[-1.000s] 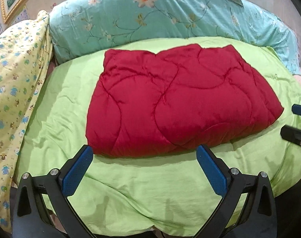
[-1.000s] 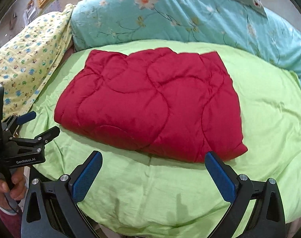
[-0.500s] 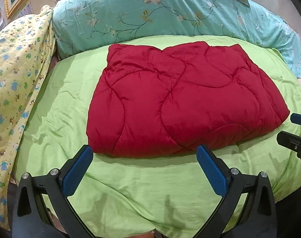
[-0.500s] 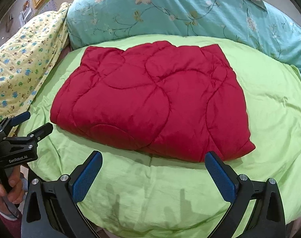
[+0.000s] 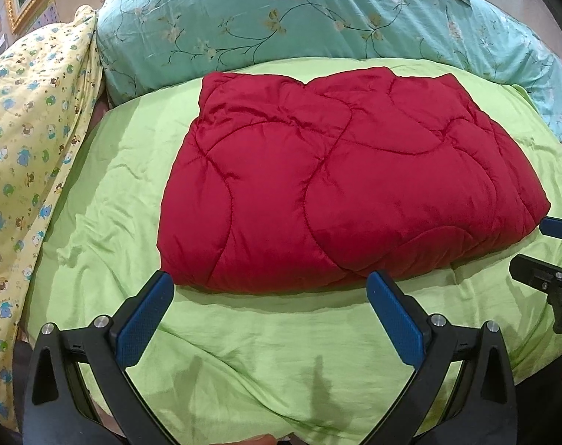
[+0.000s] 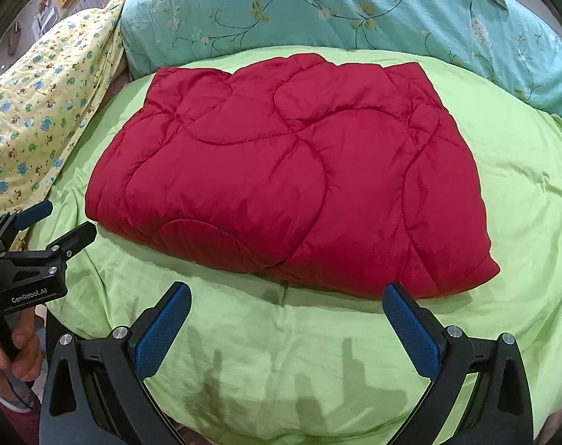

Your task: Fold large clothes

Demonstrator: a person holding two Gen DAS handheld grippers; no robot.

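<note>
The only writing I can read is "GenRobot.AI" in white on the black body of the left gripper (image 6: 47, 230), seen from the right wrist camera at its far left; the person's hand (image 6: 12, 352) wraps the handle below it, fingers curled round the grip. That left gripper (image 5: 270, 289) has its blue-padded fingers spread wide with nothing between them, and the red quilted garment (image 5: 340, 193) lies just ahead of its fingertips, folded into a thick, roughly rectangular bundle on the green sheet (image 5: 244, 352). The near edge of the bundle runs across just beyond both pads (image 5: 144, 319), the left one level with the bundle's near-left corner; whether they touch the fabric I cannot tell. The right gripper (image 6: 286, 298) is likewise wide open and empty, held low over the sheet, and the same garment (image 6: 281, 170) sits straight ahead of it, its near-right corner just beyond the right pad (image 6: 410, 330). From the left wrist view the tips of the right gripper (image 5: 540, 244) poke in at the right edge, beside the bundle's right corner. Beyond the garment a teal floral quilt (image 5: 299, 18) is heaped up, and to the left of both grippers lies a yellow cartoon-print blanket (image 5: 25, 141).
</note>
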